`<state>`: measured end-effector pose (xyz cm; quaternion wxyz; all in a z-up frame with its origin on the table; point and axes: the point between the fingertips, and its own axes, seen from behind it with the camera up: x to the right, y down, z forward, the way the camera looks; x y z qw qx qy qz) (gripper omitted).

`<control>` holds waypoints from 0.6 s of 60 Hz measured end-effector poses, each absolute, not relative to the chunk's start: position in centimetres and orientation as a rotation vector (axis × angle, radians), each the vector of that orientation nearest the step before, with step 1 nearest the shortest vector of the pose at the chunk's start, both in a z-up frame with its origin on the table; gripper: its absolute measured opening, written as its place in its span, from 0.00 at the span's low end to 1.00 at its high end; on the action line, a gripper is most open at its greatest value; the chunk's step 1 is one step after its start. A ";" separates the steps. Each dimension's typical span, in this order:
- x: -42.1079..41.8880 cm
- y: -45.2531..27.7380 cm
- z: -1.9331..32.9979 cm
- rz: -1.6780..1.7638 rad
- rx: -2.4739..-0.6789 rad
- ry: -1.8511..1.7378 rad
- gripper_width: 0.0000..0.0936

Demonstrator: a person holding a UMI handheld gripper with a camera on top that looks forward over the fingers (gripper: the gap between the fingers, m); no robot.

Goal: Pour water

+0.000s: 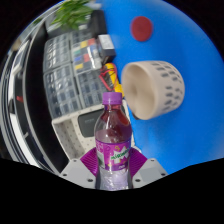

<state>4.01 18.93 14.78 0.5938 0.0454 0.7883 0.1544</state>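
The gripper (112, 172) pinches a purple-labelled bottle (112, 140) upright between its fingers; its base is hidden. Just beyond lies a tan cup (152, 86) on the blue worktop (185, 45).

Bottle (113, 140) before tilted cup (152, 86)

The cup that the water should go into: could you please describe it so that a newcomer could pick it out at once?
Start at the blue surface with the red dot. The cup lies across its lower part, beyond the gripper, whose fingers hold a purple-labelled bottle. It is the only beige, ribbed paper cup there, tipped with its open mouth towards the bottle.
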 end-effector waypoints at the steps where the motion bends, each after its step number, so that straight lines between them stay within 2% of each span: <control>1: 4.1 18.9 14.9 0.341 0.070 1.836 0.39; 6: 3.9 18.6 16.0 0.221 -0.121 1.842 0.39; 14: 4.2 15.6 19.6 -0.054 -0.411 1.804 0.40; 27: 5.0 7.3 25.7 -0.734 -0.893 1.646 0.39; 36: 5.0 1.6 25.9 -1.079 -1.137 1.543 0.39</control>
